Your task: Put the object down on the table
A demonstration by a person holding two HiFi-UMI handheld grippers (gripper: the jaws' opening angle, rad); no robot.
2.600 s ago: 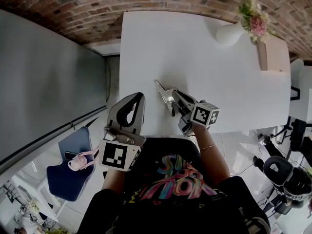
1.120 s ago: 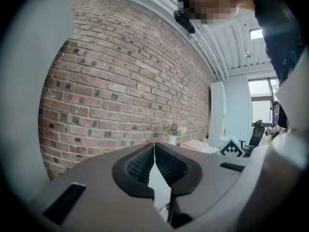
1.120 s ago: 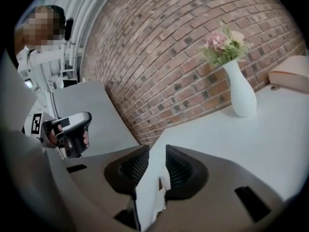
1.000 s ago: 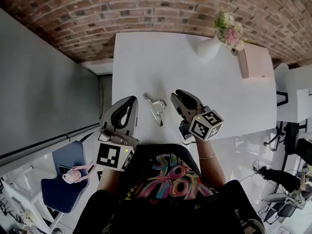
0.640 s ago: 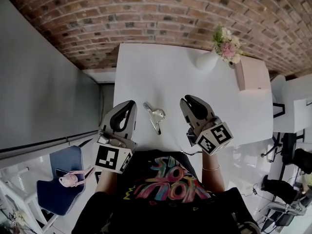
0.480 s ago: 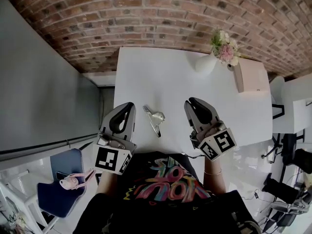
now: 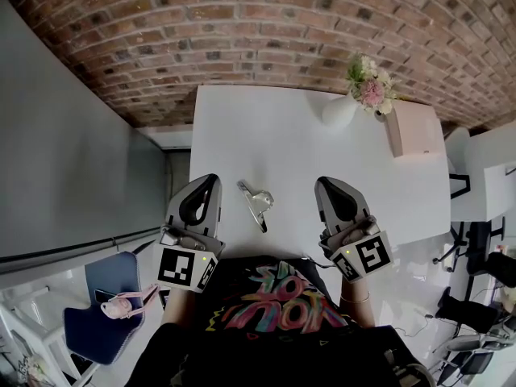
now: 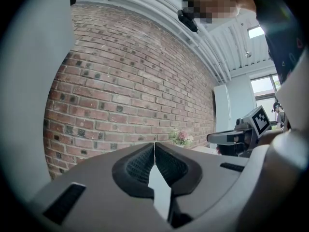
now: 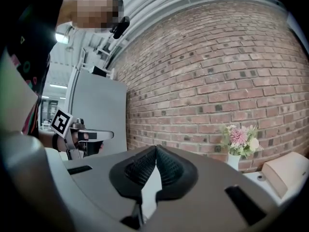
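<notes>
A metal clip-like object (image 7: pixel 255 201) lies loose on the white table (image 7: pixel 314 143) near its front edge, between my two grippers. My left gripper (image 7: pixel 206 186) hangs at the table's left front edge, left of the object, shut and empty. Right of the object, my right gripper (image 7: pixel 330 189) is over the table's front, shut as well with nothing in it. In the left gripper view the gripper's (image 8: pixel 154 146) jaw tips meet; the same shows for the gripper (image 9: pixel 155 150) in the right gripper view. Neither gripper view shows the object.
A white vase of pink flowers (image 7: pixel 351 95) stands at the table's far right beside a pale box (image 7: pixel 415 129). A brick wall (image 7: pixel 266 31) runs behind the table. A grey partition (image 7: pixel 81 151) is on the left, and a blue chair (image 7: pixel 101 313) at lower left.
My right gripper let go of the metal object and drew back to the right, then shut empty. The object stays on the table. The head view has tilted up.
</notes>
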